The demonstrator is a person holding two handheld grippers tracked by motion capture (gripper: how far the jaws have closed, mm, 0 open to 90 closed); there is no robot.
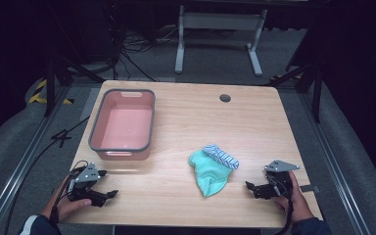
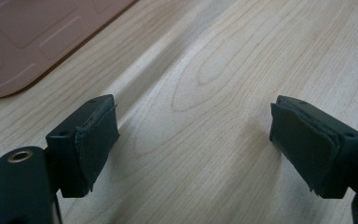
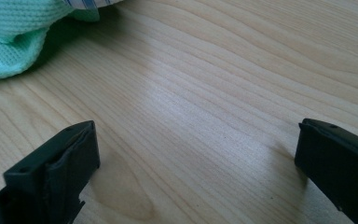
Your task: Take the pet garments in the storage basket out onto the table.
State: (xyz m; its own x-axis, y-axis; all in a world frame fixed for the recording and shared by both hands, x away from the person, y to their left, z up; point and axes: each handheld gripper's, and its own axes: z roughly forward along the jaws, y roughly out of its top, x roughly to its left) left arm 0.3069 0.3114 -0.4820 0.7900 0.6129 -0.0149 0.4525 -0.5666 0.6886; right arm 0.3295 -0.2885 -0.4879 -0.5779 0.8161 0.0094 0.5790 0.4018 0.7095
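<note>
A crumpled mint-green cloth [image 1: 208, 172] lies on the wooden table [image 1: 191, 117], with a blue-and-white striped piece [image 1: 221, 156] on its far right edge. A corner of the green cloth [image 3: 9, 32] shows at the top left of the right gripper view. An empty pink bin [image 1: 123, 124] stands at the table's far left. My left gripper [image 1: 108, 183] rests open near the front left corner, just in front of the bin [image 2: 32, 37]. Open too, my right gripper [image 1: 255, 180] sits low at the front right, a short way right of the cloth. Nothing is between either pair of jaws.
A dark round grommet [image 1: 225, 98] is set in the table near its far edge. Bare wood spans the middle and far right. Beyond the table stand a white frame [image 1: 220, 34] and floor cables [image 1: 137, 49].
</note>
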